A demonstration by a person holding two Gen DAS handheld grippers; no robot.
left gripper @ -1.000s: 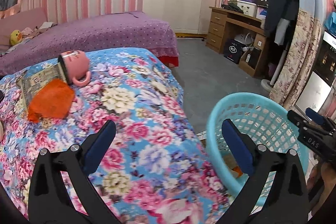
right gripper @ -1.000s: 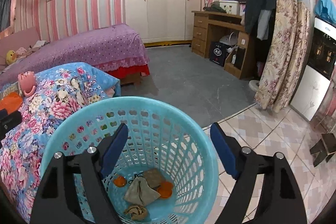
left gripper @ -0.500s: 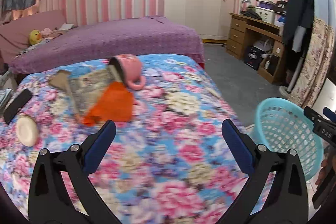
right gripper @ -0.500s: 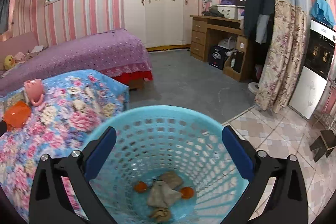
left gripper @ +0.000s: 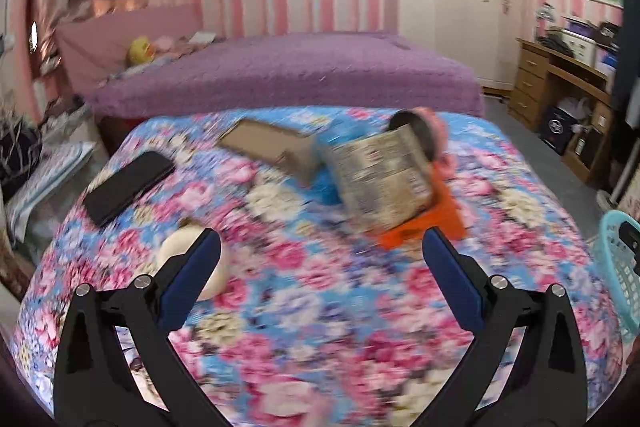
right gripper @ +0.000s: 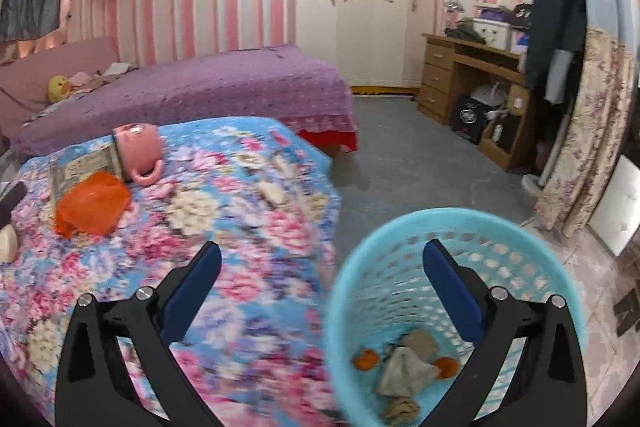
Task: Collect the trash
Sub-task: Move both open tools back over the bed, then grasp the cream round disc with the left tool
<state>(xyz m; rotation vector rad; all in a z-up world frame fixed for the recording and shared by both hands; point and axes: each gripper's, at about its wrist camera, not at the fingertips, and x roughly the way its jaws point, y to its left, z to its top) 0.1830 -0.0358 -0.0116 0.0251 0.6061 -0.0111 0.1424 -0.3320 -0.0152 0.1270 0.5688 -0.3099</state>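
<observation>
Pink-striped walls and a purple bed (right gripper: 192, 83) back a nearer surface under a floral cover (left gripper: 304, 299), where what is left to collect seems to lie

Most likely the next piece of trash is the crumpled orange plastic bag (right gripper: 93, 207), sitting on the cover near its far end, partly under a printed carton (left gripper: 382, 183) in the left wrist view. Just behind it a pink mug (right gripper: 138, 151) lies on its side, touching the carton. Further left on the cover are a flattened piece of brown cardboard (left gripper: 266, 143), a black phone-like slab (left gripper: 128, 185) and a pale round object (left gripper: 188, 259); motion blur keeps me from saying what that last one is.

The left gripper (left gripper: 320, 263) hangs above the cover with its jaws spread wide and nothing between them; the bag lies ahead of it, just beyond the right-hand finger, not yet inside the gap. The right gripper (right gripper: 320, 273) is likewise wide open and empty, one finger over the cover and the other over the blue basket (right gripper: 532, 239) standing on the floor beside it. Inside the basket are a few brownish scraps and some orange bits.

Risks, as I judge them: the bag is thin and slack, so a pinch at its edge could slip off or drag the carton along with it. Closing too deep could catch the cover's fabric. A careless approach could knock the mug, which looks free to roll, or take the phone-like slab for trash
</observation>
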